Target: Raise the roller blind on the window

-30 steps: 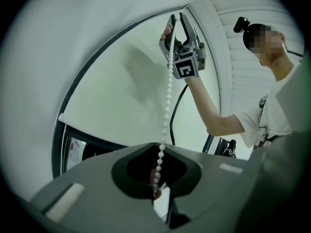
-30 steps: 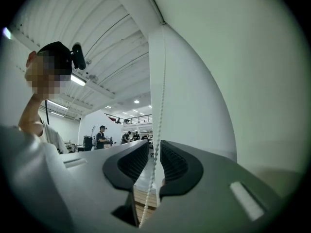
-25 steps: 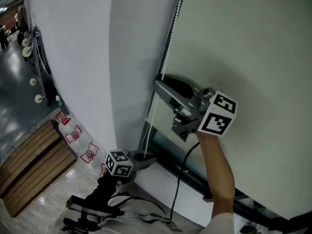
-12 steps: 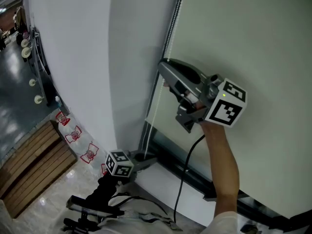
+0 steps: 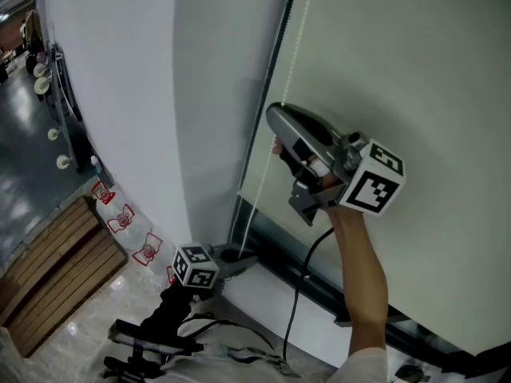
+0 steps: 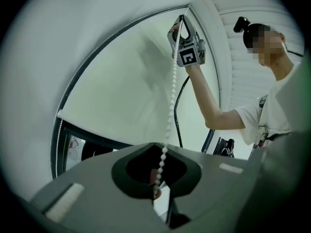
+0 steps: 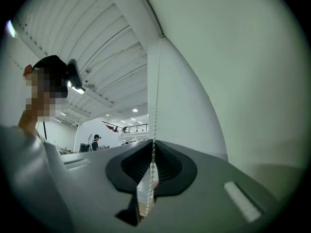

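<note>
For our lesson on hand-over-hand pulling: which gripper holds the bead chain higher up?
The right gripper, whose fingers have just been closing on the bead chain beside the blind; the left gripper holds it low down.

The blind [image 5: 415, 70] is pale greenish white and plain; the chain [image 6: 168, 116] is white. The left wall [image 5: 120, 78] is light grey. The near cable [image 5: 294, 294] is black. Far left, the planks [image 5: 56, 270] are brown, beside red-and-white signs [image 5: 121, 219].

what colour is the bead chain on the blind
White. The bead chain shows best in the left gripper view, as a string of small round beads.
</note>
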A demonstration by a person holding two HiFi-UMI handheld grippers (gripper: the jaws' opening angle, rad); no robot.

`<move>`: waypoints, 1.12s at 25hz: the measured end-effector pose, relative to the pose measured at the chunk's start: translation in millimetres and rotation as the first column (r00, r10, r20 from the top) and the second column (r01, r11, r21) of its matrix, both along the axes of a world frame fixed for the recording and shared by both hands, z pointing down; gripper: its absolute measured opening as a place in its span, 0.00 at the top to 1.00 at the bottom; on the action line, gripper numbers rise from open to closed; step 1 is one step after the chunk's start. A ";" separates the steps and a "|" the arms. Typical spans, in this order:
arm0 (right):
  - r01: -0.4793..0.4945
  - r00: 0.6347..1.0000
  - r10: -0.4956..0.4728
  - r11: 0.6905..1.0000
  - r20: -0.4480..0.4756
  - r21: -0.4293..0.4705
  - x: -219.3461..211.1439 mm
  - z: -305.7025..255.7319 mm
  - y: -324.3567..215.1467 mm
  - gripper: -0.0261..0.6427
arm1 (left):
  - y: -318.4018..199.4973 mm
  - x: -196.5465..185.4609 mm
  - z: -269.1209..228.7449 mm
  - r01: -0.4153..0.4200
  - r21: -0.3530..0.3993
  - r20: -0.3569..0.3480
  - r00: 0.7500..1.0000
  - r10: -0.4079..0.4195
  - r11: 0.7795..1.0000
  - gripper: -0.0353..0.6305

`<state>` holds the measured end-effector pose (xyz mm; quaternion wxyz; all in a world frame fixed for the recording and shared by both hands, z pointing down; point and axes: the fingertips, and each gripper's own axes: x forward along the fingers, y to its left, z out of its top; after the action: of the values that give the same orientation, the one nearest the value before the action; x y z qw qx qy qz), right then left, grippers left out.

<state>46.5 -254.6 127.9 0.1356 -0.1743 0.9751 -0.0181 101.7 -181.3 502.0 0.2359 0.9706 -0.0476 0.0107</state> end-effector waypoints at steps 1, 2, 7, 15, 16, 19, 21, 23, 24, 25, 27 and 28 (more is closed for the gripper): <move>-0.004 1.000 0.004 1.000 -0.006 -0.004 -0.9 4.9 -1.1 0.94 | -0.1 -0.2 -0.4 0.000 0.000 -0.001 1.000 0.000 1.000 0.95; -0.008 1.000 0.008 1.000 -0.014 -0.010 -1.9 12.2 -1.7 0.94 | 0.1 -0.3 -0.1 0.000 0.000 -0.002 1.000 0.000 1.000 0.95; -0.013 1.000 0.011 0.998 -0.030 -0.066 -2.1 53.9 -3.5 0.94 | -0.2 -1.7 1.5 0.004 0.000 0.001 1.000 -0.004 1.000 0.95; -0.015 0.999 0.011 0.995 -0.040 -0.096 -3.7 85.9 -1.7 0.94 | -2.3 -3.4 -1.4 0.004 0.007 0.000 1.000 -0.004 1.000 0.95; -0.014 0.999 0.010 0.994 -0.045 -0.105 -4.8 92.3 -1.6 0.94 | -2.1 -2.7 -2.5 0.004 0.008 -0.001 1.000 -0.004 1.000 0.95; -0.012 0.999 0.006 0.991 -0.042 -0.135 -5.0 109.5 -0.8 0.94 | -1.4 -1.5 -4.8 0.001 0.011 -0.001 1.000 -0.001 1.000 0.95; -0.017 0.999 0.010 0.990 -0.045 -0.141 -4.4 117.1 0.7 0.94 | -1.9 -1.9 -5.3 0.001 0.012 0.001 1.000 -0.001 1.000 0.95; -0.019 0.999 0.012 0.989 -0.049 -0.149 -3.9 124.1 2.0 0.94 | -2.8 -2.5 -6.0 0.003 0.014 -0.001 1.000 -0.003 1.000 0.95; -0.019 0.999 0.012 0.988 -0.047 -0.155 -3.5 127.9 2.7 0.94 | -3.0 -2.6 -6.4 0.004 0.015 -0.002 1.000 -0.004 1.000 0.95; -0.019 0.999 0.012 0.987 -0.045 -0.161 -3.2 132.0 3.3 0.94 | -3.0 -2.7 -6.9 0.003 0.016 -0.003 1.000 -0.003 1.000 0.95; -0.022 0.999 0.015 0.985 -0.046 -0.168 -2.9 140.2 4.3 0.94 | -3.3 -2.4 -8.1 0.002 0.019 -0.007 1.000 -0.002 1.000 0.95; -0.025 0.999 0.017 0.985 -0.052 -0.169 -3.3 144.3 5.0 0.94 | -3.6 -2.2 -8.7 0.001 0.021 -0.008 1.000 -0.001 1.000 0.95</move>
<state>43.2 -249.7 272.2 0.0958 -0.1959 0.9713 -0.0953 99.6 -184.8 493.3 0.2259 0.9730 -0.0474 0.0061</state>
